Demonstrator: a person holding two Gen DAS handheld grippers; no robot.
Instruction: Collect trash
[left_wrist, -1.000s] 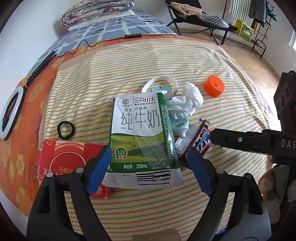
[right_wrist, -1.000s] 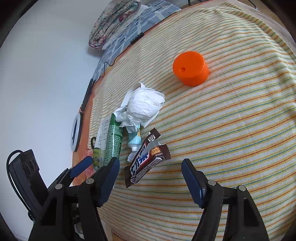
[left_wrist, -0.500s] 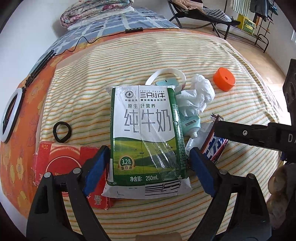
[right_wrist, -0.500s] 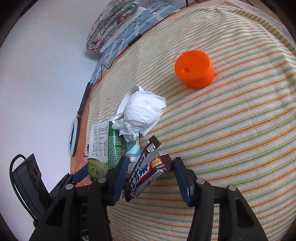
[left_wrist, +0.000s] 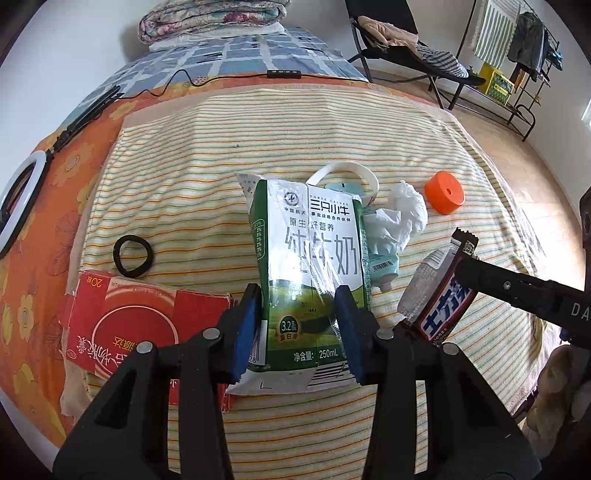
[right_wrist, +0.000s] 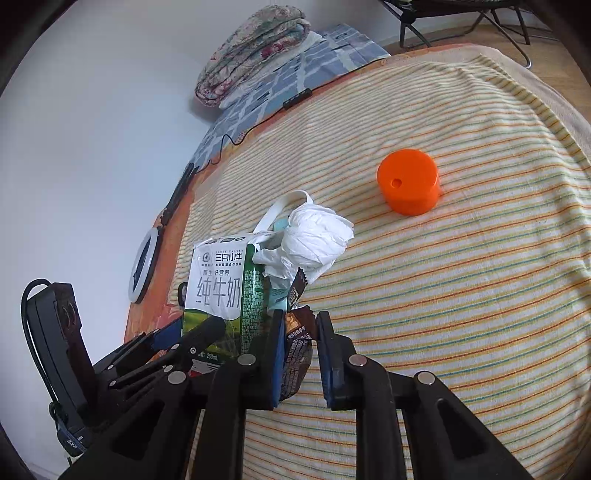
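Pick-up step: left gripper (left_wrist: 299, 328) clamped on milk carton (left_wrist: 310, 258); right gripper (right_wrist: 299, 354) clamped on chocolate wrapper (right_wrist: 295, 343); next, lifting both clear of striped cloth (right_wrist: 461, 295).

The green and white milk carton (left_wrist: 310, 273) is flattened and pinched at its lower end. Beside it are a crumpled tissue (left_wrist: 400, 218) and a dark candy wrapper (left_wrist: 445, 295), held upright.

Glossy paper milk carton (left_wrist: 314, 266), crumpled tissue (left_wrist: 402, 216), woven striped cloth (left_wrist: 221, 155), smooth plastic cap (left_wrist: 444, 192).
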